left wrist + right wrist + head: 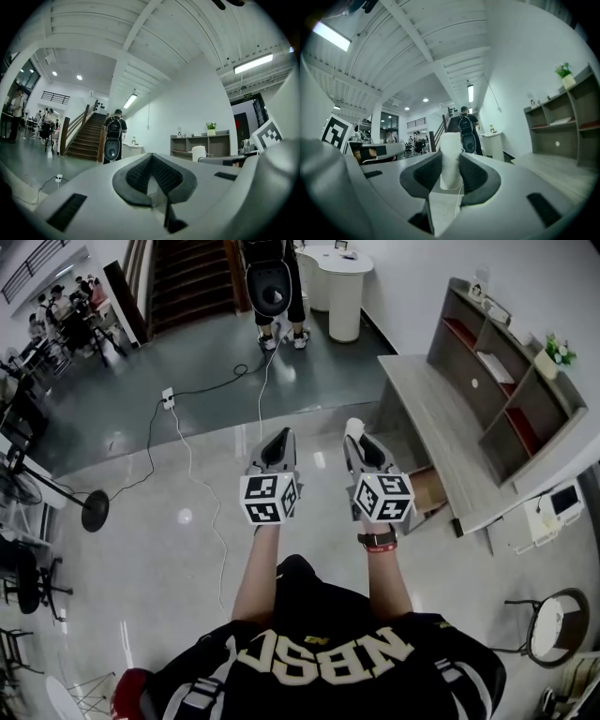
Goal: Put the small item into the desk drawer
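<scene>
So, the left gripper (151,164) is doing nothing. Its fingers are pressed together with nothing between them, and it's held out front beside the other one.

The right gripper (364,448) has the item (450,154), a plain white cylinder. The fingers are spread fairly wide but clamped on it, one pad on each side, and it's up in the air in front of the person, well apart from the furniture.

Off to the right are the worktop (422,399) and, under its near edge, the drawer (429,491), which looks pulled out already.

My read is that the step in hand is the carry over to that drawer. To do it well, I'd swing the right gripper across without loosening the squeeze. I'd come in over the open box rather than at its front panel, get low inside, and only then let go so the item doesn't bounce or roll out. The left one can just stay clear.

As for orientation, the item seems to stand on end. Its long axis runs up and down, crossways to the fingers, and its top pokes above them. Released like that it may tip over, so I'd tilt it flatter first.
</scene>
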